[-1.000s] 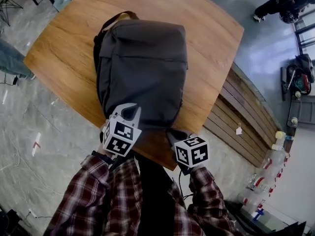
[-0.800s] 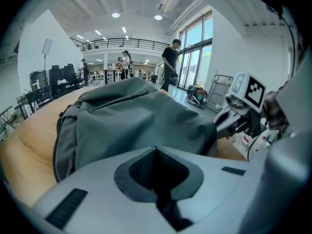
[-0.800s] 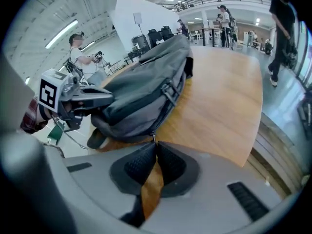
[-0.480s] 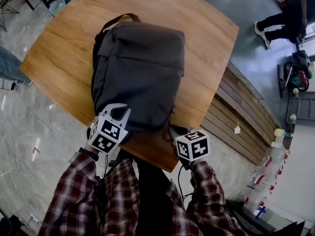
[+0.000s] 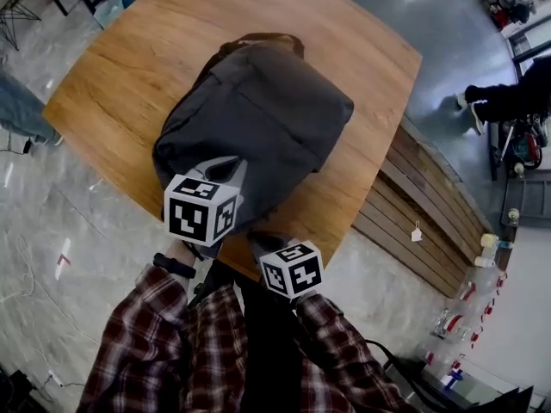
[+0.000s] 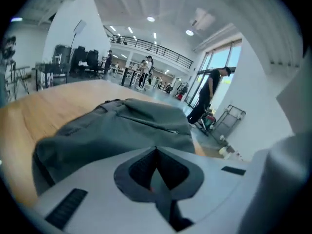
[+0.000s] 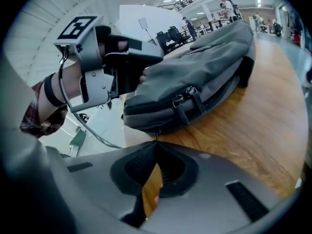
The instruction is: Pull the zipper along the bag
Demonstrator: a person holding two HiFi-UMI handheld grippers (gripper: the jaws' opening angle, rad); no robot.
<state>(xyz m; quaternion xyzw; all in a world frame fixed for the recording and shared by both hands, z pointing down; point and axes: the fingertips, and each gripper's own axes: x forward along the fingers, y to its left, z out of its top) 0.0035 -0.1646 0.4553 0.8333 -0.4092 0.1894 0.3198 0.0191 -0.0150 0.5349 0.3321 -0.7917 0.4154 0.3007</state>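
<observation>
Bag point(image 5: 258, 127) has swung clockwise. My left gripper point(image 5: 225, 170) pinches its edge, my right gripper point(image 5: 258, 241) a thin pull point(image 7: 156, 133). The zipper point(image 7: 184, 97) seems barely started.

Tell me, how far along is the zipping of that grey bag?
Barely begun, it seems. Done: the left gripper pinches the near end of the grey bag, steadying it. In hand: the right gripper is shut on a thin dark strand at the bag's edge, probably a zipper pull. Left: the pull itself; two sliders sit together on the side zipper, and no open gap shows.
</observation>
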